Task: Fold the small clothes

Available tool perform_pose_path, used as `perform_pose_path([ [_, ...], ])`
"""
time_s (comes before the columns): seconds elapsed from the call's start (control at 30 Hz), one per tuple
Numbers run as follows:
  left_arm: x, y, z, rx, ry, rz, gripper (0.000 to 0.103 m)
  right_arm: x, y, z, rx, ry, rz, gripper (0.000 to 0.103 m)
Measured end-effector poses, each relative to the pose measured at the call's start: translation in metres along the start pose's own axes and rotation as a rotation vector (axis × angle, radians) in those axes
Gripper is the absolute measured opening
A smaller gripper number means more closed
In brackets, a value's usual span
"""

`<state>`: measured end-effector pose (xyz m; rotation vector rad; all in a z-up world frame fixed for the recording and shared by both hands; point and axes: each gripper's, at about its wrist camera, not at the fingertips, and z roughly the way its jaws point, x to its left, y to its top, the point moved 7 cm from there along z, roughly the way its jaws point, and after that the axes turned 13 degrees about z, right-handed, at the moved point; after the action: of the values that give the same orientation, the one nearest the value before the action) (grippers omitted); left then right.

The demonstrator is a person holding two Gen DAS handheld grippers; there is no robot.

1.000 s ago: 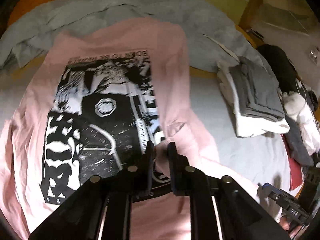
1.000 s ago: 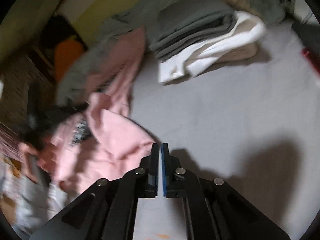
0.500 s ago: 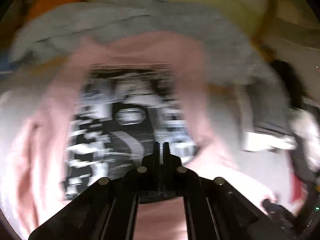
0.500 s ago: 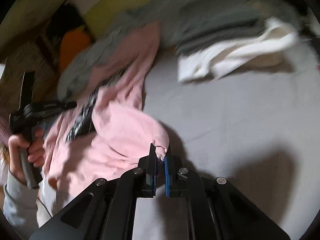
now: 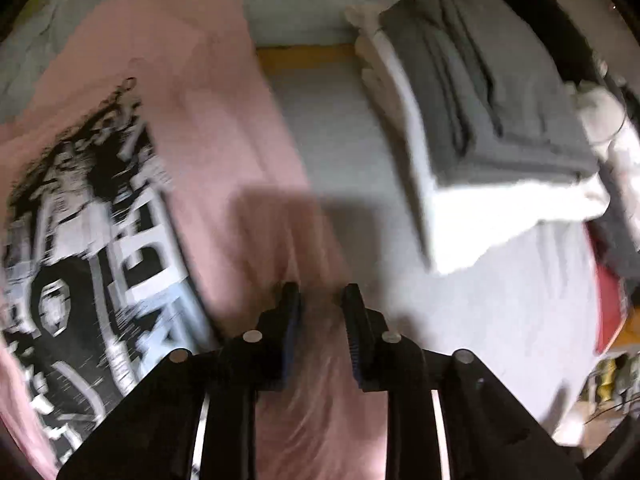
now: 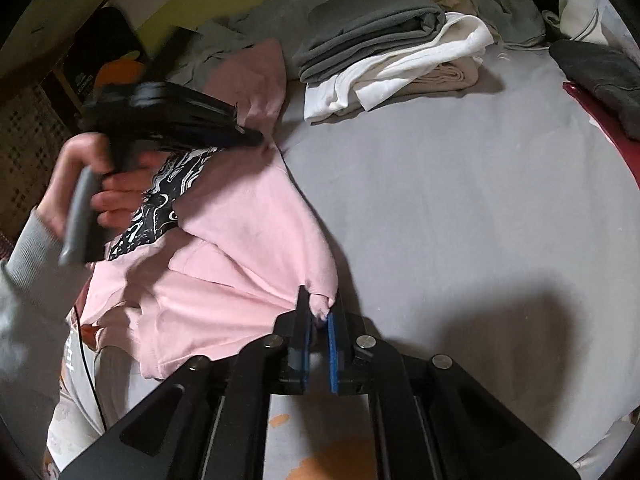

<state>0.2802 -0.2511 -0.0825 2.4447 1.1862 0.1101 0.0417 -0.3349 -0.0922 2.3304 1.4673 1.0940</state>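
A pink T-shirt (image 5: 208, 128) with a black-and-white print lies on the grey bed sheet (image 5: 500, 300). In the left wrist view my left gripper (image 5: 319, 300) is open, hovering over the shirt's right edge with pink cloth under the fingers. In the right wrist view my right gripper (image 6: 319, 312) is shut on a bunched corner of the pink T-shirt (image 6: 248, 236). The left gripper (image 6: 256, 138) shows there too, held by a hand above the shirt's far side.
A folded stack of grey and white clothes (image 5: 480, 128) sits right of the shirt; it also shows in the right wrist view (image 6: 384, 48). A loose grey garment (image 6: 224, 36) lies behind the shirt. Dark clothes and a red item (image 6: 592, 120) lie at the right edge.
My left gripper has opened and shifted right toward the shirt's edge. My right gripper has taken hold of the pink shirt's corner and keeps it pinched.
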Motion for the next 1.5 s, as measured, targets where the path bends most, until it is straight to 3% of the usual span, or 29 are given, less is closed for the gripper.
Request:
perform_pose_path([
  [0.07,-0.004,0.013,-0.001,-0.044,-0.054,-0.01,0.0,-0.002,0.003,-0.001,0.014,0.017,0.005,0.006],
  [0.23,-0.011,0.045,-0.006,-0.1,-0.066,-0.017,0.0,-0.001,0.002,0.003,0.039,0.035,0.019,0.009],
  [0.4,-0.031,0.069,-0.008,-0.158,-0.045,0.064,0.0,-0.005,0.003,0.002,0.041,0.048,0.03,0.016],
  [0.5,-0.034,0.085,0.003,-0.16,-0.037,0.056,0.0,-0.005,0.007,-0.009,0.0,0.016,0.027,0.02],
  [0.6,-0.034,0.087,0.015,-0.151,-0.032,0.062,0.0,-0.004,0.013,-0.024,-0.073,0.015,0.023,0.051],
  [0.63,-0.034,0.081,0.016,-0.15,-0.032,0.065,0.0,-0.005,0.015,-0.028,-0.091,0.023,0.031,0.056],
  [0.73,-0.026,0.074,0.027,-0.142,-0.079,0.044,0.0,-0.01,0.018,-0.032,-0.108,0.022,0.037,0.056],
  [0.8,-0.024,0.075,0.026,-0.155,-0.089,0.03,0.011,-0.015,0.019,-0.027,-0.097,0.008,0.045,0.056],
  [0.83,-0.024,0.074,0.021,-0.168,-0.094,0.03,0.025,-0.017,0.019,-0.025,-0.089,0.008,0.051,0.056],
  [0.93,-0.018,0.052,-0.011,-0.296,-0.015,0.1,0.052,-0.018,0.02,-0.02,-0.067,0.022,0.052,0.056],
  [1.03,-0.014,0.019,-0.05,-0.399,-0.01,0.113,0.055,-0.004,0.02,-0.019,-0.044,0.084,-0.024,0.051],
  [1.13,0.001,-0.016,-0.09,-0.449,0.079,0.089,0.06,0.016,0.018,-0.025,-0.11,0.068,-0.153,0.051],
  [1.2,0.008,-0.041,-0.105,-0.423,0.1,0.059,0.061,0.024,0.013,-0.017,-0.121,0.001,-0.226,0.051],
  [1.3,0.005,-0.086,-0.115,-0.337,0.13,0.062,0.059,0.027,0.007,0.003,-0.066,-0.044,-0.25,0.051],
  [1.37,-0.014,-0.113,-0.109,-0.267,0.15,0.144,0.05,0.024,0.009,0.01,-0.088,-0.11,-0.266,0.051],
  [1.4,-0.021,-0.125,-0.11,-0.255,0.138,0.176,0.038,0.021,0.011,0.011,-0.114,-0.15,-0.268,0.051],
  [1.5,-0.044,-0.146,-0.101,-0.261,0.093,0.238,0.035,0.013,0.019,0.01,-0.165,-0.225,-0.247,0.051],
])
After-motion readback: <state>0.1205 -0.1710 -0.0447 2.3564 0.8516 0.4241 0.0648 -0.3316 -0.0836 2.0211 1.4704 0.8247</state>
